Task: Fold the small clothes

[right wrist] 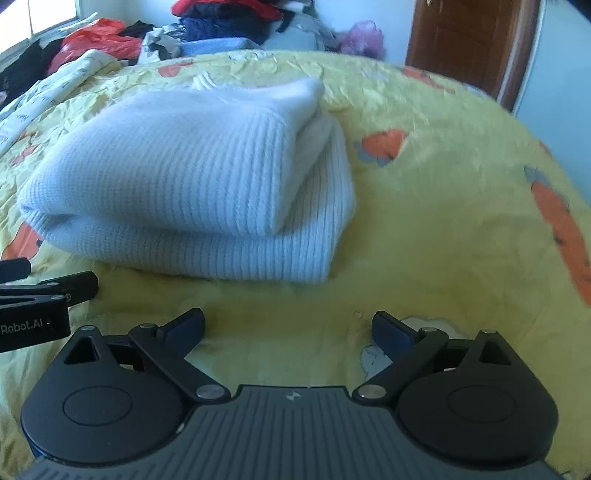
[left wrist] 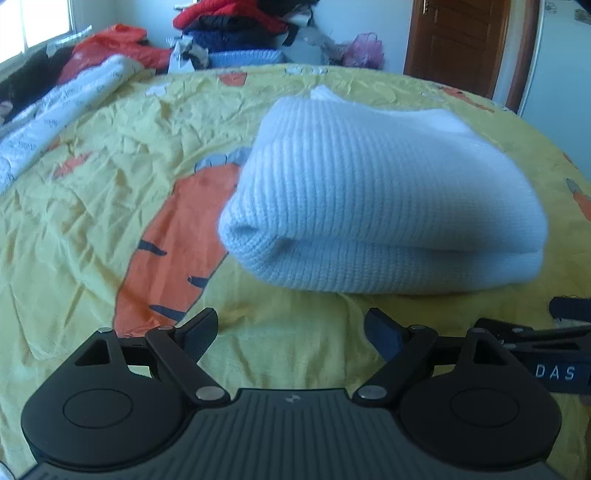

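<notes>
Position: the folded white knit garment point(left wrist: 384, 199) lies on the yellow carrot-print bedsheet point(left wrist: 110, 206), ahead of both your grippers and touching neither. From the left wrist camera it sits ahead and a little to the right of your left gripper point(left wrist: 290, 334), with a strip of bare sheet between the fingertips and the near fold. From the right wrist camera the same garment point(right wrist: 184, 192) sits ahead and to the left of your right gripper point(right wrist: 288, 328), again with bare sheet between.

Count: one folded garment, doubled over so that two thick layers show at the near edge. Two grippers, side by side; each shows at the edge of the other's view. One heap of mixed clothes point(left wrist: 236, 33) beyond the far end of the bed, blurred, items not countable. One brown door point(left wrist: 458, 40) at the far right.

Grippers: your left gripper's jaws stand wide apart, nothing between them, only sheet below. Your right gripper's jaws also stand wide apart, empty, pads clear of the garment.
</notes>
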Demonstrator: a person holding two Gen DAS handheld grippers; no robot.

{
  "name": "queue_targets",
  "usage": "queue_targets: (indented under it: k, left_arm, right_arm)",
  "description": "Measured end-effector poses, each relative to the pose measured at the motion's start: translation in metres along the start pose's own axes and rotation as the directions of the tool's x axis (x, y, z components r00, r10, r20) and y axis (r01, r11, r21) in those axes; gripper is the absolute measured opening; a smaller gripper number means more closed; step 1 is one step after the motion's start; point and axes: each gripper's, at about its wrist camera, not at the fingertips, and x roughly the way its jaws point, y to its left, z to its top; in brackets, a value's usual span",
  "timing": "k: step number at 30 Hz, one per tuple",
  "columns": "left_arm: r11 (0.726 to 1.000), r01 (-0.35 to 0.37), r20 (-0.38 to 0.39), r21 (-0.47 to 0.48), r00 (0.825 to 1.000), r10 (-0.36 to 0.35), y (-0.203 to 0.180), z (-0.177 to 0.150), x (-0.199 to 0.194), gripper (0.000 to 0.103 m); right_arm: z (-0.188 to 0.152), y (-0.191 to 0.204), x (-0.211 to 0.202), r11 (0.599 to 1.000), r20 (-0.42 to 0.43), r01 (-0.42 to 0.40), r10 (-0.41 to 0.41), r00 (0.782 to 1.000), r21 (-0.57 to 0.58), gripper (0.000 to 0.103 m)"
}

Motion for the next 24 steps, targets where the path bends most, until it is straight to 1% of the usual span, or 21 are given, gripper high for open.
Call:
queue_targets:
  k: [1,3,4,5,6,10,13,18,24]
  left_arm:
    - [1.0,0.002,-0.009,-0.004,1.0,-0.002,0.001,0.0,0.003,0.087]
    - [1.0,-0.002,-0.013,-0.009,1.0,0.002,0.001,0.0,0.006,0.096]
    - [1.0,-0.003,-0.015,-0.012,1.0,0.003,0.002,0.0,0.008,0.098]
    - [1.0,-0.005,-0.014,-0.016,1.0,0.005,0.003,-0.001,0.009,0.102]
    - [1.0,-0.008,-0.014,-0.02,1.0,0.007,0.004,-0.001,0.011,0.103]
    - [1.0,-0.015,0.012,-0.01,1.0,0.015,0.003,-0.005,0.011,0.103]
    - [1.0,-0.025,0.016,-0.005,1.0,0.025,0.001,-0.005,0.011,0.103]
    - [1.0,-0.017,-0.014,-0.003,1.0,0.017,0.002,-0.001,0.013,0.103]
    - [1.0,-0.011,-0.063,0.01,0.998,0.012,0.003,0.006,0.016,0.103]
  right_arm:
    - [-0.002,0.002,0.001,1.0,0.007,0.005,-0.005,1.0,-0.004,0.103]
    - [-0.004,0.006,0.002,1.0,0.022,0.014,-0.014,1.0,-0.016,0.103]
    - [-0.003,0.006,0.002,1.0,0.023,0.013,-0.013,1.0,-0.014,0.103]
    - [-0.003,0.005,0.003,1.0,0.025,0.014,-0.013,1.0,-0.011,0.103]
    - [-0.003,0.005,0.003,1.0,0.026,0.014,-0.014,1.0,-0.005,0.103]
    - [-0.004,0.005,0.002,1.0,0.039,0.022,-0.023,0.999,0.009,0.103]
    - [-0.005,0.004,0.002,1.0,0.044,0.021,-0.022,0.999,0.008,0.103]
    - [-0.005,0.004,0.001,1.0,0.025,0.018,-0.018,1.0,0.017,0.103]
    - [-0.006,0.005,0.001,1.0,0.025,0.012,-0.013,1.0,0.012,0.103]
